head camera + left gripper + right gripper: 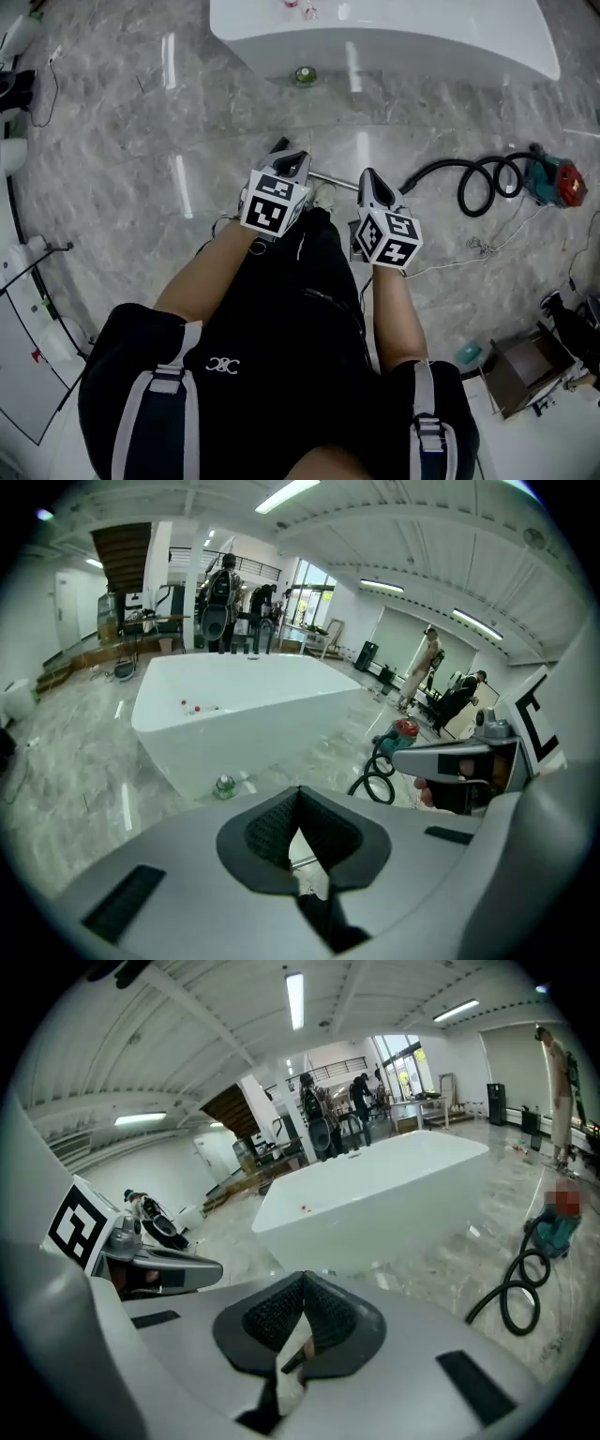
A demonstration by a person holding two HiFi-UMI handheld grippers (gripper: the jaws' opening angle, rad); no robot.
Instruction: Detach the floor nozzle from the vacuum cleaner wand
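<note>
In the head view a silver wand (334,180) lies on the marble floor between my two grippers. A dark piece (279,145) shows at its left end, mostly hidden behind the left gripper; I cannot tell whether it is the floor nozzle. A black hose (478,183) coils right to the teal and red vacuum body (555,180). My left gripper (298,157) hangs above the wand's left end, shut and empty. My right gripper (367,175) hangs beside it over the wand, also shut and empty. Both pairs of pads (300,799) (302,1286) meet at the tips.
A big white tub-shaped block (375,42) stands just beyond the wand, with a small green object (305,75) on the floor at its base. A cardboard box (520,370) and cables sit at the lower right, white equipment along the left edge. My legs fill the foreground.
</note>
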